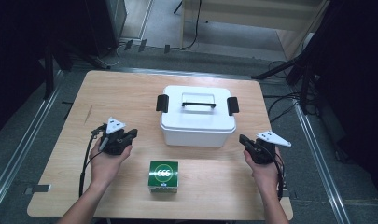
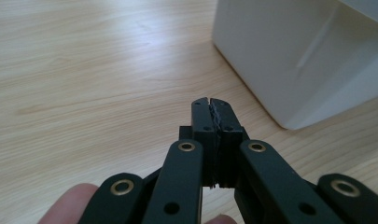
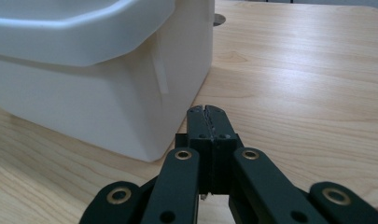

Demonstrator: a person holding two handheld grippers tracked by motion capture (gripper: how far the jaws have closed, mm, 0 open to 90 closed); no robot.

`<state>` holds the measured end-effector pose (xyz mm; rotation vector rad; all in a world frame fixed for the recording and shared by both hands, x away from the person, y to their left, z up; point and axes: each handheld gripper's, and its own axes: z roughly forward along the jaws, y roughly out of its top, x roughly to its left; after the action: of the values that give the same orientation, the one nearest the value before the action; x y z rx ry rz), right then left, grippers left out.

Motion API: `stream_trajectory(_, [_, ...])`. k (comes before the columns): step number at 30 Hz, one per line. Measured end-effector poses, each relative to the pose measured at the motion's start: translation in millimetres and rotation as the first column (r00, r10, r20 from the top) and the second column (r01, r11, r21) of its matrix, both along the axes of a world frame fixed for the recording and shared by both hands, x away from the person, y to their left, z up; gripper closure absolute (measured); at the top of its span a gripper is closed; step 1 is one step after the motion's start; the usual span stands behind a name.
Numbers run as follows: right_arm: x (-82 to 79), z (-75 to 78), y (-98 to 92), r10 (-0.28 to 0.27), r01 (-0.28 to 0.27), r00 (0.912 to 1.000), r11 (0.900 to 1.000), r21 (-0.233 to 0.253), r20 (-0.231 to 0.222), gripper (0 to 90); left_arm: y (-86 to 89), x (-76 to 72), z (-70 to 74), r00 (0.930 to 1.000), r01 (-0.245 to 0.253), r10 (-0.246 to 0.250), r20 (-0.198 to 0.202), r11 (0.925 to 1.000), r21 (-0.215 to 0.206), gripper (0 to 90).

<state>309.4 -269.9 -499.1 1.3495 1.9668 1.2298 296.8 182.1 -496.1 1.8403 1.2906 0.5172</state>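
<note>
As I look down from the high view, a white box (image 1: 198, 116) with a lid, a black handle and black side clips sits near the middle of the wooden table (image 1: 130, 88). My left gripper (image 1: 123, 138) rests to the left of the box, held in the left hand (image 1: 107, 161), and my right gripper (image 1: 250, 143) rests to the right of it in the right hand (image 1: 263, 169). A small green carton (image 1: 163, 176) stands in front of the box, apart from it, between the two hands.

In the left gripper view, my left gripper (image 2: 210, 106) has its jaws pressed together with nothing between them; the box (image 2: 298, 56) stands ahead and to the right, near the tips but apart.

In the right gripper view, my right gripper (image 3: 206, 114) is likewise closed and empty, its tips just beside a lower corner of the box (image 3: 98, 88), which stands to its left.
</note>
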Motion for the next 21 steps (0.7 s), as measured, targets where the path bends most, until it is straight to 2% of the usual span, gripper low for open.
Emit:
stream_trajectory(6, [12.3, -2.0, 7.4, 0.01, -0.01, 0.9999, 1.0, 0.006, -0.01, 90.0, -28.0, 12.6, -4.9, 0.9959, 0.076, -0.076, -0.048, 0.9971, -0.006, 90.0])
stream_trajectory(12, [21.7, -6.3, 15.2, 0.025, -0.025, 0.9996, 1.0, 0.01, -0.012, 90.0, -45.9, 24.1, -6.3, 0.993, 0.096, -0.098, -0.066, 0.9948, -0.034, 90.0])
stream_trajectory(15, [24.2, -8.8, 21.3, 0.039, -0.039, 0.9992, 0.999, 0.015, -0.012, 90.0, -52.3, 32.9, -6.8, 0.9902, 0.115, -0.116, -0.078, 0.9931, -0.025, 90.0])
stream_trajectory(17, [25.6, -9.6, 25.7, 0.036, -0.036, 0.9993, 0.999, 0.006, -0.008, 90.0, -54.0, 39.1, -7.5, 0.9881, 0.117, -0.12, -0.095, 0.9924, -0.038, 90.0])
stream_trajectory(21, [27.6, -11.4, 30.4, 0.033, -0.033, 0.9994, 0.999, 0.021, -0.008, 90.0, -51.9, 42.8, -9.0, 0.987, 0.125, -0.128, -0.097, 0.9913, -0.042, 90.0])
